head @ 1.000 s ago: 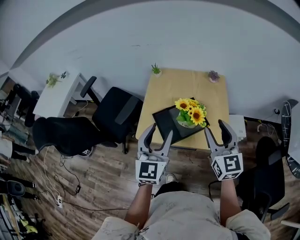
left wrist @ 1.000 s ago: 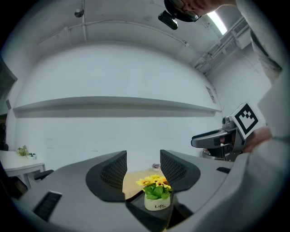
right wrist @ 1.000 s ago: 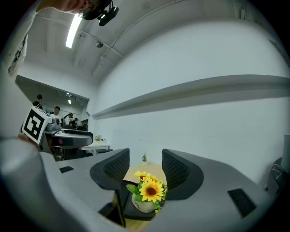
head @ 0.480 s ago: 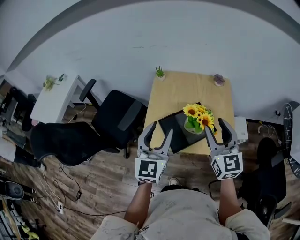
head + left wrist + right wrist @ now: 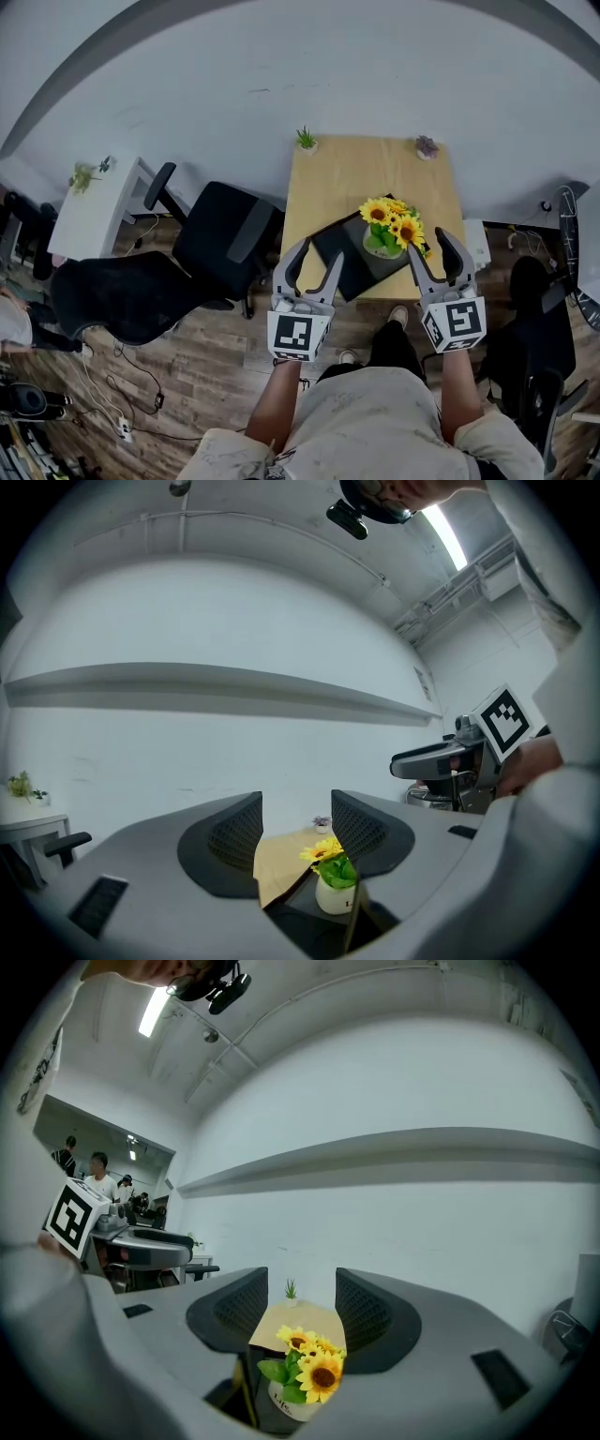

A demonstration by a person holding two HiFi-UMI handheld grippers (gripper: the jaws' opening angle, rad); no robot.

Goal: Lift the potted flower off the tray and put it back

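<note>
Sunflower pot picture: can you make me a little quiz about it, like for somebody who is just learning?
1. True or false: the sunflower pot stands on the black tray.
2. Pick one: what does the left tool hold? A nothing, B the sunflower pot, C the black tray.
3. Fill the gap: the small green plant and the small purple plant stand at the wooden table's ___ corners, seen from the head view.

Key: 1 true. 2 A, its jaws are apart with nothing gripped. 3 far.
</note>
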